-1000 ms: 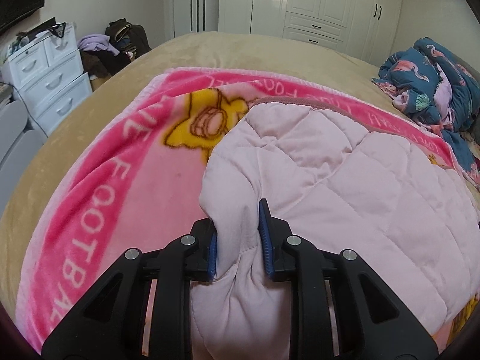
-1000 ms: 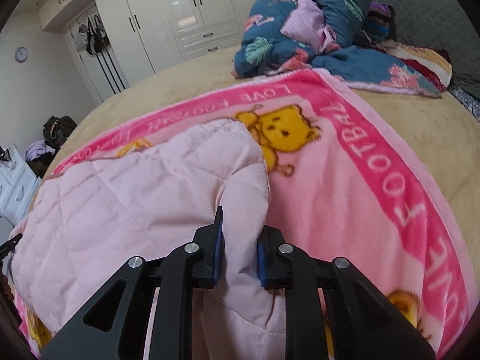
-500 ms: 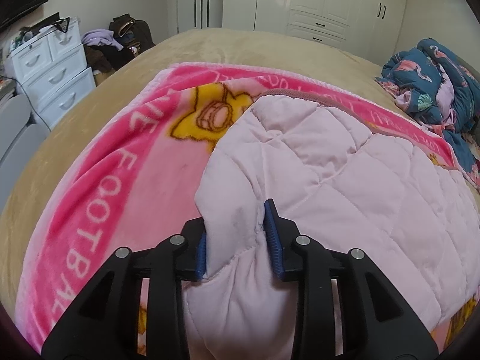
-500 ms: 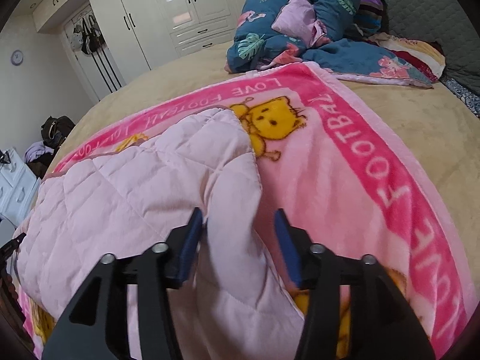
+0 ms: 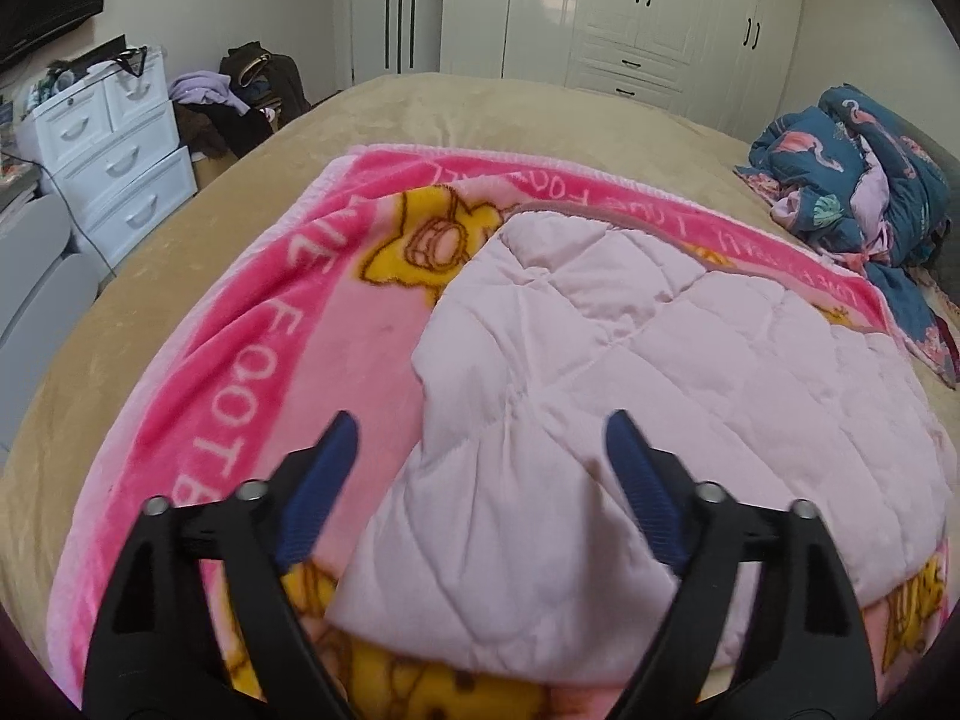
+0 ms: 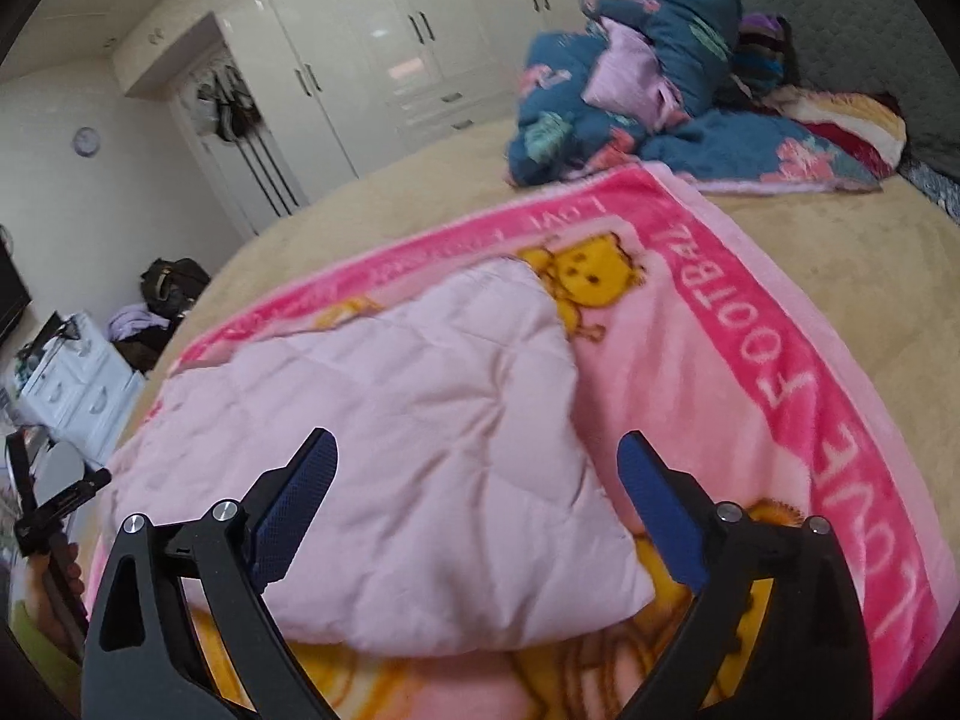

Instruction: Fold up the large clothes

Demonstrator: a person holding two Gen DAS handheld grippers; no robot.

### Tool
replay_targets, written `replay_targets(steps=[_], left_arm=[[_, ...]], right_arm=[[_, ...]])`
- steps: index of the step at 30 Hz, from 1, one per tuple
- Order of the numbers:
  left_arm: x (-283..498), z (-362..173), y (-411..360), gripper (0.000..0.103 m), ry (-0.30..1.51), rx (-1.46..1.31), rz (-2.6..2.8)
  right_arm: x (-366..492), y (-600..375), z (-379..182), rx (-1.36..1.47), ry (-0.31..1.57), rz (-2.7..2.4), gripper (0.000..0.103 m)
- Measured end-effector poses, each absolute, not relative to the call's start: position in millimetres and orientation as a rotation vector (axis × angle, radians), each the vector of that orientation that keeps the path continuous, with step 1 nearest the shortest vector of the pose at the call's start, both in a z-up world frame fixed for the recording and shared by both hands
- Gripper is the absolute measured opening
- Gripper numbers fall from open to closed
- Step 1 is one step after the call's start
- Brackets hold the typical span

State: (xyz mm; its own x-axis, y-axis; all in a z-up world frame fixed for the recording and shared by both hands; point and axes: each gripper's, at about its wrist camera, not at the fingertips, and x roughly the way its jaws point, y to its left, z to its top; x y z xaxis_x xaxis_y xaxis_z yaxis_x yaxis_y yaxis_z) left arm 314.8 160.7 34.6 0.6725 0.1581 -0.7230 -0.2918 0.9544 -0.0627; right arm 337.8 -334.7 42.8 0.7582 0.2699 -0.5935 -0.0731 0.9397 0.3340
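Note:
A pale pink quilted garment [image 5: 630, 372] [image 6: 408, 438] lies folded on a bright pink cartoon blanket [image 5: 252, 324] [image 6: 774, 372] spread over the bed. My left gripper [image 5: 480, 438] hangs just above the garment's near left corner, its jaws opening wide, the blue pads clear of the cloth. My right gripper [image 6: 477, 459] hovers over the near right corner, jaws likewise opening, nothing pressed between them. The garment's near edge rests loose on the blanket in both views.
The tan bed cover [image 5: 540, 114] extends beyond the blanket. A heap of blue patterned bedding [image 5: 864, 180] [image 6: 648, 102] sits at the bed's far right. White drawers [image 5: 114, 150] and a clothes pile [image 5: 240, 96] stand left of the bed. White wardrobes [image 6: 384, 54] line the back wall.
Both grippers were shut on the garment's near corners; both have opened wide, let the cloth drop, and drawn back and up from it.

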Motion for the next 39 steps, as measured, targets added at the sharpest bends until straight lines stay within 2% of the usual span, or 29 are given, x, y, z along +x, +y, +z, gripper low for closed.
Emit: replay_targets(steps=[1, 4, 16, 26, 39], left_arm=[[310.0, 38.0, 159.9, 0.090, 0.790, -0.187, 0.248], [296.4, 48.0, 156.3, 0.094, 0.775, -0.205, 0.224], [242.4, 77.8, 134.8, 0.094, 0.704, -0.203, 0.173], [209.3, 75.2, 120.5, 0.094, 0.715, -0.187, 0.142], [189.3, 45.2, 116.0, 0.094, 0.778, -0.200, 0.144]], right_arm=[[332.3, -333.2, 48.4, 0.296, 0.672, 0.197, 0.095], [315.6, -329.6, 63.9, 0.285, 0.637, 0.224, 0.099], [260.6, -323.5, 93.9, 0.224, 0.573, 0.228, 0.099], [230.5, -318.6, 84.0, 0.215, 0.587, 0.234, 0.099], [214.9, -324.7, 49.2, 0.270, 0.637, 0.199, 0.099]])
